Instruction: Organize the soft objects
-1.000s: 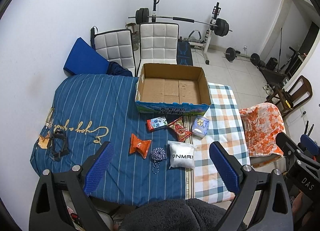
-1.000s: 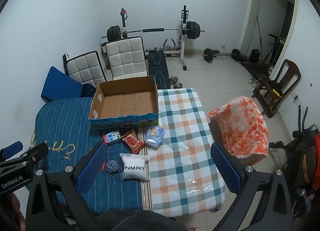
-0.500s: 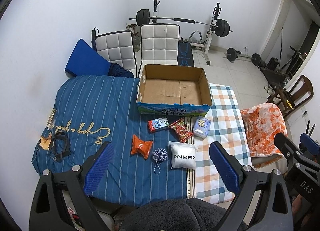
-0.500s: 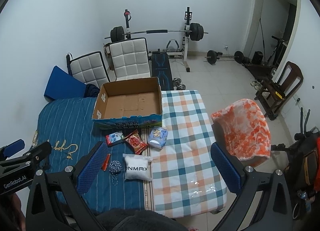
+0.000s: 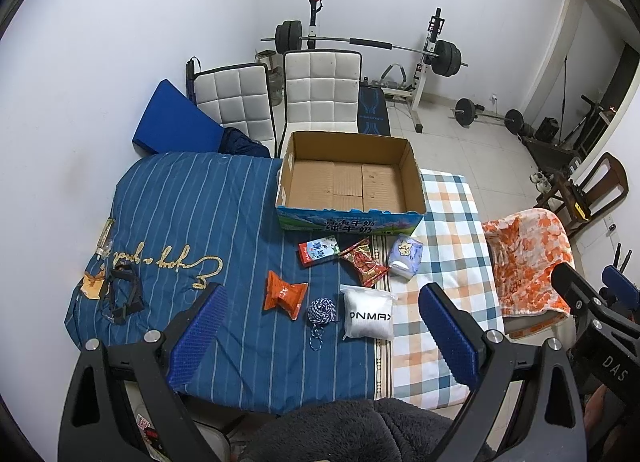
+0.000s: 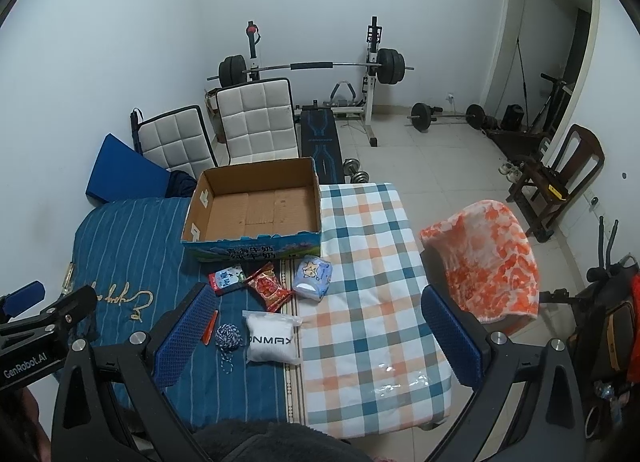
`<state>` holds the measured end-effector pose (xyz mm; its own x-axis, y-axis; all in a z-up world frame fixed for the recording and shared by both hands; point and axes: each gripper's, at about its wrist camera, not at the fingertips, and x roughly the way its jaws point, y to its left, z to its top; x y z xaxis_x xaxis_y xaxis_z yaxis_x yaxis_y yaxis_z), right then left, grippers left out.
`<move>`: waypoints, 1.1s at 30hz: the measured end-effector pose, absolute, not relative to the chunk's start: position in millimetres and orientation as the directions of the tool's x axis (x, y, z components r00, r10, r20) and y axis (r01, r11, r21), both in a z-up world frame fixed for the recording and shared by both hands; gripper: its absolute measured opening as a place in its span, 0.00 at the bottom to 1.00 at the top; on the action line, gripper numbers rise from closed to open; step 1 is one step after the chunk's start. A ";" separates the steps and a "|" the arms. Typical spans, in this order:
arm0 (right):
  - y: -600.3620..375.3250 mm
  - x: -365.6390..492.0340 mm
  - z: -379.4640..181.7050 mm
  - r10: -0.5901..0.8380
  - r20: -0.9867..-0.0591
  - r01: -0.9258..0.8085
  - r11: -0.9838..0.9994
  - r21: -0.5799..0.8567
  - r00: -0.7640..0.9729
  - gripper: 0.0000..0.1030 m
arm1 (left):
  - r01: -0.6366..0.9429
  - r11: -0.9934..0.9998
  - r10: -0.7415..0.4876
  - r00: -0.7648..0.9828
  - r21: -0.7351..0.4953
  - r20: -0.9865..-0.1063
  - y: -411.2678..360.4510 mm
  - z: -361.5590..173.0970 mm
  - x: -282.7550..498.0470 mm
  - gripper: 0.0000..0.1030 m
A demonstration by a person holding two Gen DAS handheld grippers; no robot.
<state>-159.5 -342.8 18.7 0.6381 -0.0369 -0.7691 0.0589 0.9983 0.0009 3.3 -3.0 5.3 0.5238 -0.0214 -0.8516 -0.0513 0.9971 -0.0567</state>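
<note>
Left wrist view: the left gripper (image 5: 324, 338) hangs spread wide and empty; the white pouch (image 5: 369, 318), yarn ball (image 5: 322, 310) and orange packet (image 5: 285, 294) lie just before the cardboard box (image 5: 350, 220).

Right wrist view: the right gripper (image 6: 318, 336) gapes wide, holding nothing; the blue tissue pack (image 6: 313, 276) and red snack bag (image 6: 269, 289) lie just before the same box (image 6: 256, 251).

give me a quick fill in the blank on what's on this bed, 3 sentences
The cardboard box holds ____ so far.
The white pouch printed ONMAX lies right beside the blue and white ____ ball.
Both the left gripper and the right gripper have their jaws ____.

Missing words: nothing; rope; open
</note>
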 end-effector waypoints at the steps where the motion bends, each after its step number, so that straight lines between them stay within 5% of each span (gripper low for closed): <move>1: -341.9 -159.3 18.7 -0.040 -0.768 0.059 0.998 -0.002 0.639 1.00 | -0.052 0.997 -0.022 0.524 -0.058 -0.851 -3.1 5.4 3.0 0.95; 14: -347.3 -141.9 -2.1 -0.014 -0.798 0.056 0.998 0.025 0.602 1.00 | -0.090 0.995 0.004 0.519 -0.049 -0.855 0.6 -5.3 10.7 0.95; 23: -334.2 -46.3 -168.2 0.065 -0.956 0.068 0.994 0.088 0.285 1.00 | -0.217 0.975 0.120 0.370 0.040 -0.921 39.0 -107.0 70.2 0.95; 33: -288.5 -6.9 -351.3 0.068 -0.997 0.098 0.993 0.071 0.041 1.00 | -0.197 0.974 0.140 0.136 0.112 -0.981 57.1 -252.3 109.2 0.95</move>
<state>-6.9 -288.5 -351.3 0.0406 0.0676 -0.9969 0.0980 0.9926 0.0713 109.2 57.1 -252.3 0.1356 0.1401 -0.9808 -0.1968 0.9740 0.1119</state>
